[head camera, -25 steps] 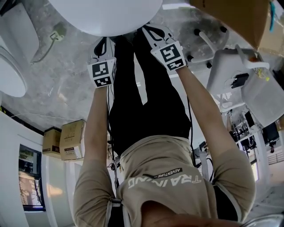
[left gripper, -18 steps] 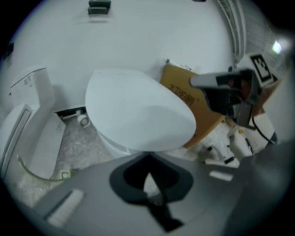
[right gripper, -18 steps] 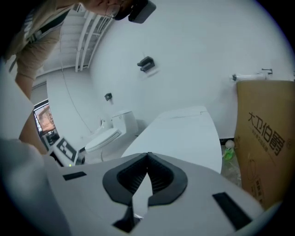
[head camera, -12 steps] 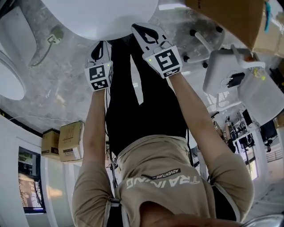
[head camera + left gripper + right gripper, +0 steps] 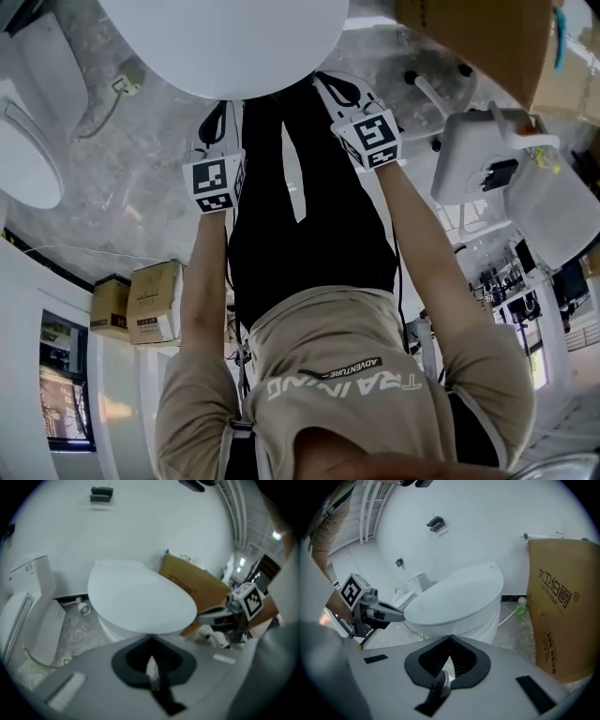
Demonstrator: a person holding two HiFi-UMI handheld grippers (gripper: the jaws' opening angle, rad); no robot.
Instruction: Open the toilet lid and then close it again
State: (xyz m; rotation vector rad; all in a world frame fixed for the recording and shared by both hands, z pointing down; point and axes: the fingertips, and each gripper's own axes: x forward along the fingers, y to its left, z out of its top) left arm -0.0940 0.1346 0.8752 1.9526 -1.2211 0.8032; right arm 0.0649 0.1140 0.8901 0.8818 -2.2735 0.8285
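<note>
Both closed, empty: left claw (image 5: 151,640), right claw (image 5: 450,638) | toilet lid (image 5: 225,37) down | grey mottled floor (image 5: 141,178) | white wall (image 5: 140,522)

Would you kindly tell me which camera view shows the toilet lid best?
The right gripper view: the closed toilet lid shows whole, edge in profile. The left gripper view shows the lid whole too, from higher up. The head view crops the lid to its front part.
</note>
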